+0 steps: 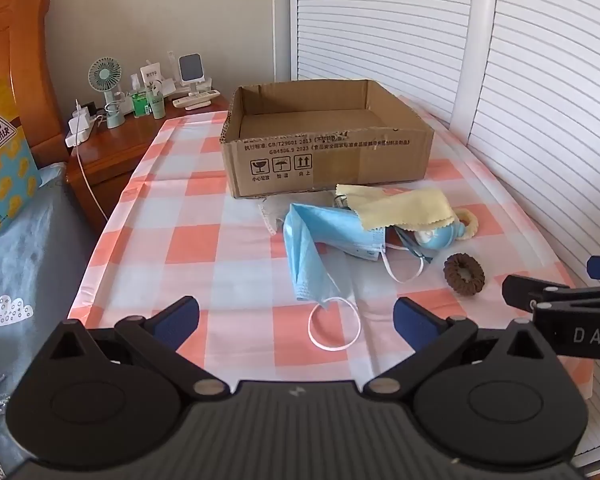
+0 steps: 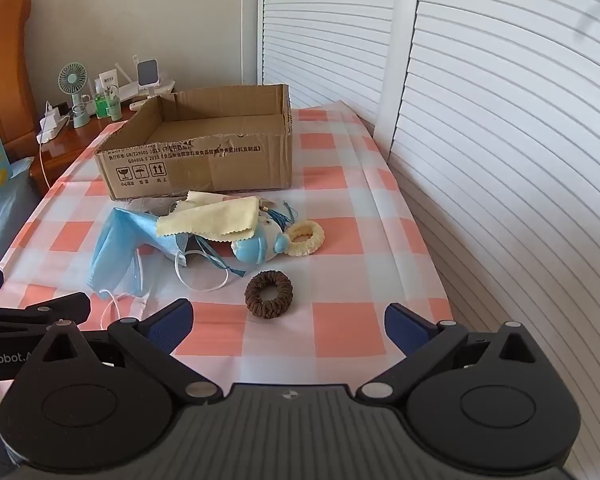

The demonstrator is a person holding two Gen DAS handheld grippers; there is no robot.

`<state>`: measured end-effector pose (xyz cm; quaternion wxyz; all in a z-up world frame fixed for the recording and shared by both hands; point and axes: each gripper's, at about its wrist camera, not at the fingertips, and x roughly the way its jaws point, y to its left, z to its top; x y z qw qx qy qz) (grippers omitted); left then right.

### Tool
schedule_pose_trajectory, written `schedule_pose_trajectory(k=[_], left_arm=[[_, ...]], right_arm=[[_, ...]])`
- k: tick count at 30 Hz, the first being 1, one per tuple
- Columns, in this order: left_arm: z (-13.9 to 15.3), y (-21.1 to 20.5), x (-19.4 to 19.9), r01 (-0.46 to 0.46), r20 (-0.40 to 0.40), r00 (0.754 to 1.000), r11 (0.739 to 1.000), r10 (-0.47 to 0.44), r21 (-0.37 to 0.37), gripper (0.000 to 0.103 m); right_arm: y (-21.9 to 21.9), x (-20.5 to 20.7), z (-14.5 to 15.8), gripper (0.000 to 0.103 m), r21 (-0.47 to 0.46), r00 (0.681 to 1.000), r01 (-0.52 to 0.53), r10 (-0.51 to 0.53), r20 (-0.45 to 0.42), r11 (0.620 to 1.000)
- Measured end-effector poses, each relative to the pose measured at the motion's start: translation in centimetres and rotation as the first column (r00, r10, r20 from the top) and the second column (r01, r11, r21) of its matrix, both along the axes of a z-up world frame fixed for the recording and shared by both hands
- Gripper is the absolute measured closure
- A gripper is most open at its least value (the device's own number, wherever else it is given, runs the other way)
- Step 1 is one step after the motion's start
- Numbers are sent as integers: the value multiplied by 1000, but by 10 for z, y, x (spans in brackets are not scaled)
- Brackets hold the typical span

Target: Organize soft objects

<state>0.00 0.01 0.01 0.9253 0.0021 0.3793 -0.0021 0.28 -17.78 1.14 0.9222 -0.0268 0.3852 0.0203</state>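
both grippers, left [image 1: 296,314] and right [image 2: 288,322], held wide, empty | crumpled blue pleated face mask [image 1: 320,240] at 12 | white elastic ear loop [image 1: 334,326] risks snagging yellow pinked-edge cloth [image 1: 396,206] during lift

Open cardboard box [image 2: 204,148] at the far end of a pink-and-white checked tablecloth [image 2: 340,240], nothing visible inside. Just in front of it, a loose heap: blue face masks [image 2: 120,248] on the left, a yellow cloth [image 2: 210,218] draped over them, a small blue toy [image 2: 260,246] beside the cloth, a cream scrunchie [image 2: 306,238] touching the toy's right end. Brown scrunchie [image 2: 269,294] alone, nearer, apart from the heap. Right gripper [image 2: 288,326] low over the near edge, fingers spread wide, nothing between them. Left gripper [image 2: 36,312] partly in view at the left edge. White slatted doors [image 2: 500,160] along the right; a green fan [image 2: 74,80] on a wooden nightstand [image 2: 72,140] far left.
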Motion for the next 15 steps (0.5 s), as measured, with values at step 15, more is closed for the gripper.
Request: schedule_pose_trajectory(k=[15], left_arm=[[-2, 1, 1, -3, -11, 1000, 1000, 3, -9, 0]], right_arm=[[1, -2, 2, 0, -6, 1000, -5, 5, 6, 1000]])
